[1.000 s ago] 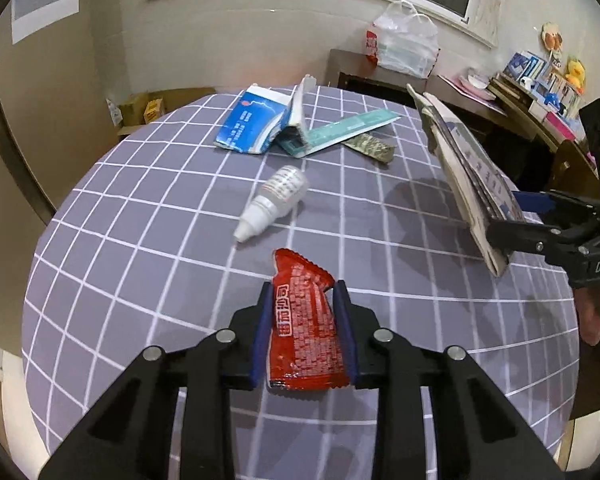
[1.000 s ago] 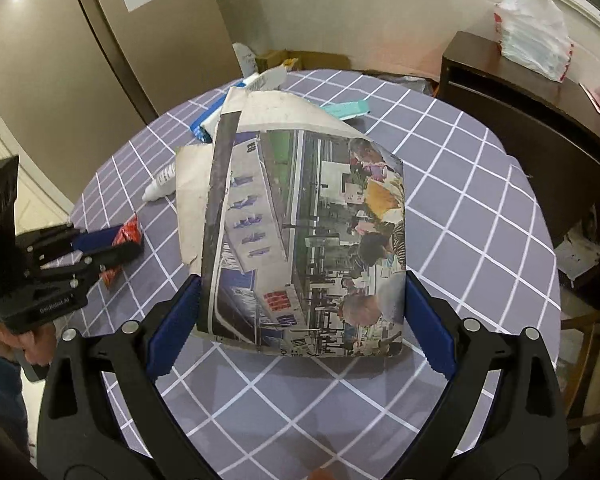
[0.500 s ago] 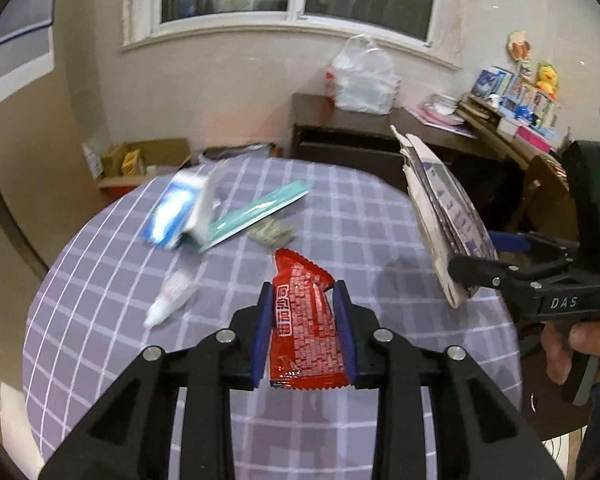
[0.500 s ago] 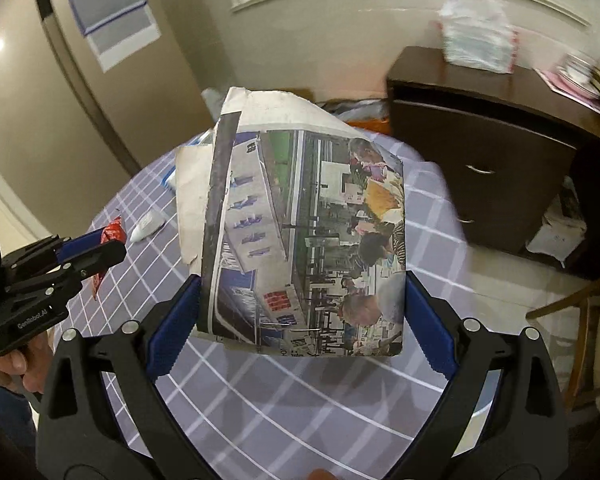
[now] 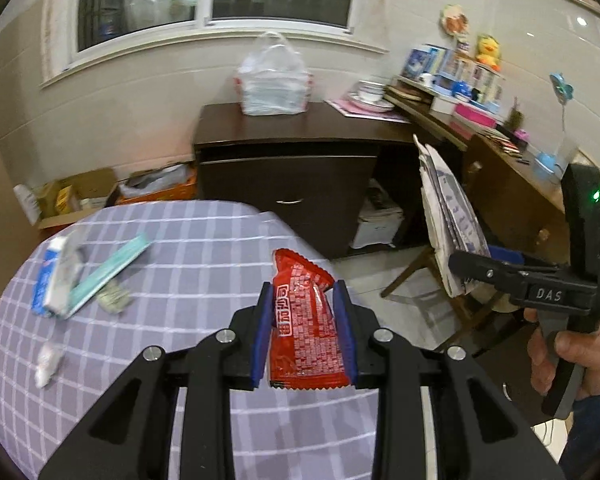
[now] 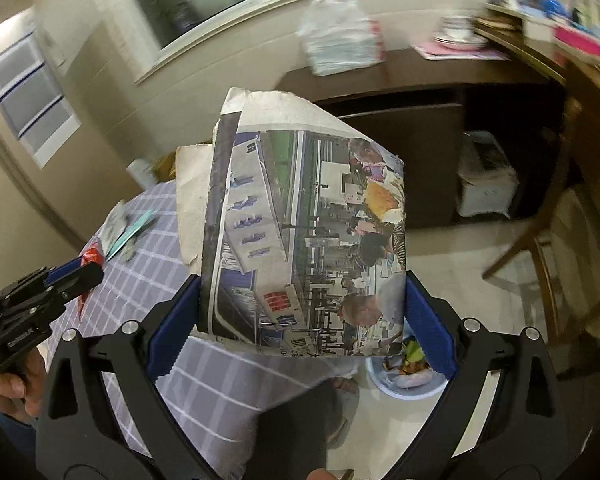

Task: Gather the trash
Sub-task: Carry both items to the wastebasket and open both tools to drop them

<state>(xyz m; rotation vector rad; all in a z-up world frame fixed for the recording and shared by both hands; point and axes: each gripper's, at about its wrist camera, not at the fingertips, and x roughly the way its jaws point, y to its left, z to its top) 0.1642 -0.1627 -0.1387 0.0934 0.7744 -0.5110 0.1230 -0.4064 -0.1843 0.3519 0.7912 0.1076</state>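
My left gripper (image 5: 304,320) is shut on a red snack wrapper (image 5: 306,324), held in the air above the table's right edge. My right gripper (image 6: 300,320) is shut on a folded newspaper (image 6: 300,232), held beyond the table's edge over the floor. In the left wrist view the right gripper (image 5: 460,262) and its newspaper (image 5: 448,216) show at the right. In the right wrist view the left gripper (image 6: 84,272) shows at the left with the wrapper (image 6: 90,256). A light blue bin (image 6: 404,380) with trash in it stands on the floor under the newspaper.
On the checked tablecloth (image 5: 180,272) lie a blue-white carton (image 5: 56,276), a teal box (image 5: 108,272), a small foil pack (image 5: 114,300) and a white bottle (image 5: 48,360). A dark cabinet (image 5: 292,172) with a plastic bag (image 5: 274,84) stands behind. A wooden chair (image 6: 560,240) stands at the right.
Both grippers have lifted and swung right, away from the table's middle toward its right edge and the floor. Each still holds its item.
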